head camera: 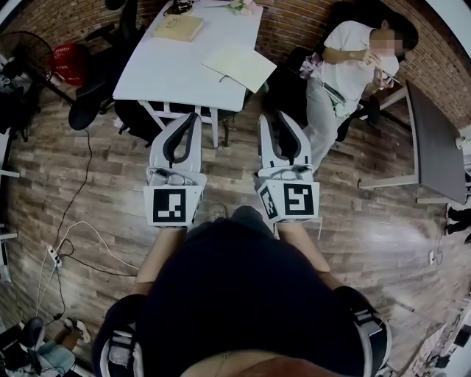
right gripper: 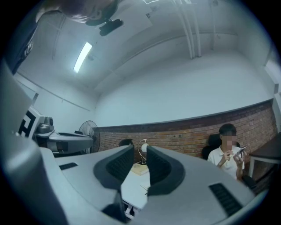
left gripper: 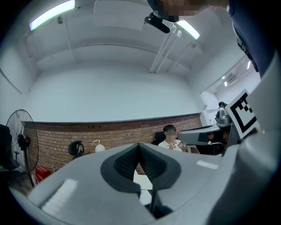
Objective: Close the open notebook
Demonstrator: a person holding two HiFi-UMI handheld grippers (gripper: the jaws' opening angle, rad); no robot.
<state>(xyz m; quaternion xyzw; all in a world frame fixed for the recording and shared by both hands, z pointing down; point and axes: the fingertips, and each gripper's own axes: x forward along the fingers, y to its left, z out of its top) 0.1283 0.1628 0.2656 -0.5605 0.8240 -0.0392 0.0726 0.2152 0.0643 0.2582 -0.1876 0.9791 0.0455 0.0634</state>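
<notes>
The place was an office-like workroom. A brick wall ran under a plain white wall, and the floor was wood plank. A white table bore a notebook, with black office chairs beside it. A person sat near a grey desk. A fan stood under tube lights.

A white rectangular bench stands on the wood-plank floor. A pale open notebook lies at its right side, one corner past the edge. A tan flat book lies well apart, toward the far left corner.
</notes>
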